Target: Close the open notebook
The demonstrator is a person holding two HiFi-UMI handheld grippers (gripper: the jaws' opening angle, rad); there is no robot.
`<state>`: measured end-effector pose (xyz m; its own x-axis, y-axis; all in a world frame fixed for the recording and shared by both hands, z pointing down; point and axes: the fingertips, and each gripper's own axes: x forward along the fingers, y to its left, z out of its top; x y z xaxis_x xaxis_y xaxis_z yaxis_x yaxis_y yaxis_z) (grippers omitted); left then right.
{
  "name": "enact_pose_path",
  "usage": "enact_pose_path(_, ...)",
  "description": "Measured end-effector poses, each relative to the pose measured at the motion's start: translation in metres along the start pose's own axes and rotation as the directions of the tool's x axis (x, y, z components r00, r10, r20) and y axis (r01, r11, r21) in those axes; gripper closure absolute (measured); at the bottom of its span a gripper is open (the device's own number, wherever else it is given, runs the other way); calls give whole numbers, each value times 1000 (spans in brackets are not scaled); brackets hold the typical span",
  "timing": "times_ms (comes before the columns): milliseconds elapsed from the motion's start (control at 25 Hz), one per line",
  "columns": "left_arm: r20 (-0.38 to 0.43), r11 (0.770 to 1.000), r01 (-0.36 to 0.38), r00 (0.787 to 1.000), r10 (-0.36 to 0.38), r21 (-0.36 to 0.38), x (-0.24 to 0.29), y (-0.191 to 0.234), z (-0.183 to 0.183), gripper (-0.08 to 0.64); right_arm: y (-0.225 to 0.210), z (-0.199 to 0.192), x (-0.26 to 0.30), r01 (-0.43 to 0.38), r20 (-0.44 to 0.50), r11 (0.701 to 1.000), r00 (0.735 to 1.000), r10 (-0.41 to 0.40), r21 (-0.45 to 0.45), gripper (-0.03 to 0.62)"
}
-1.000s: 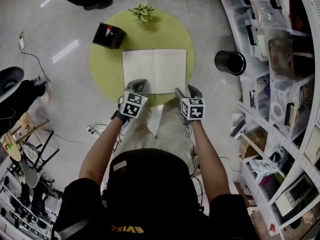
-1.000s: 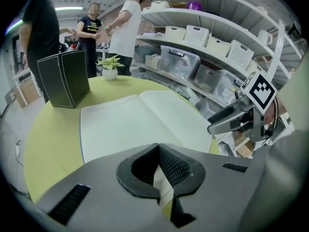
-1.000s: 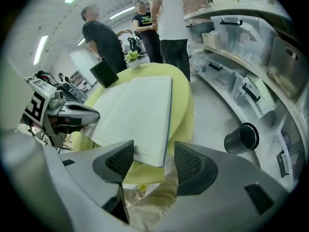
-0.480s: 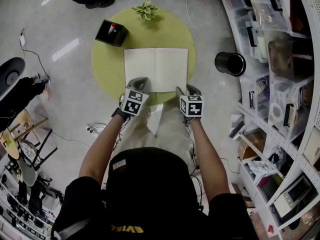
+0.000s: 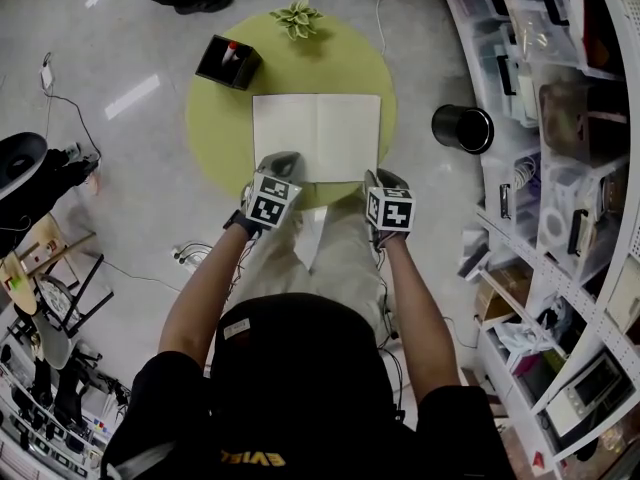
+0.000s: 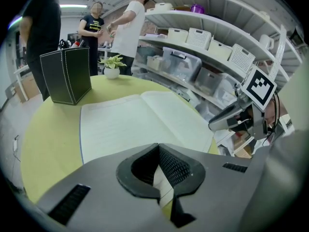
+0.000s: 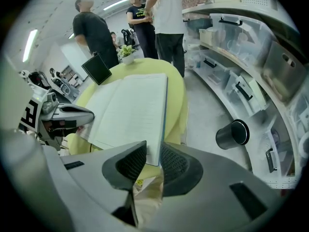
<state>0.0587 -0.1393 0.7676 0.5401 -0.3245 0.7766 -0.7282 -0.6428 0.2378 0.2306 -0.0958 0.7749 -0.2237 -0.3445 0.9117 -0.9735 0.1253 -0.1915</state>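
The open notebook [image 5: 316, 136] lies flat with blank lined pages on the round green table [image 5: 215, 128]. My left gripper [image 5: 281, 160] rests at its near left edge. In the left gripper view its jaws [image 6: 158, 148] meet at the tips, with the page [image 6: 130, 122] showing beyond and below them. My right gripper [image 5: 383, 180] is at the near right corner. In the right gripper view its jaws [image 7: 153, 146] are closing. The notebook's corner [image 7: 155, 154] sits in the narrow gap between the pads, and I see no pad pressing on it.
A black pen holder [image 5: 228, 61] and a small potted plant [image 5: 298, 18] stand at the table's far side. A black cylindrical bin [image 5: 461, 126] is on the floor to the right, before shelves of boxes [image 5: 560, 118]. People [image 6: 128, 28] stand beyond the table.
The right gripper's jaws have narrowed around the notebook's near right corner. Both hands stay where they were and the notebook still lies open.
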Motion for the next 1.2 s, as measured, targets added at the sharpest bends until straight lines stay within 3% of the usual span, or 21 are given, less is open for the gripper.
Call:
enact_pose_path(360, 1, 1000, -4, 1000, 4, 5, -1, 0, 0, 543, -4, 3, -6, 50, -1, 999, 999, -50, -15, 565)
enact_pose_path(680, 3, 1000, -6, 1000, 6, 3, -2, -1, -1, 543, -3, 3, -10, 102, 0, 994, 995, -103, -43, 580)
enact_pose_path(1200, 6, 1000, -7, 1000, 7, -4, -3, 1, 1, 543, 3, 12, -26, 106, 27, 993, 994, -105, -58, 588)
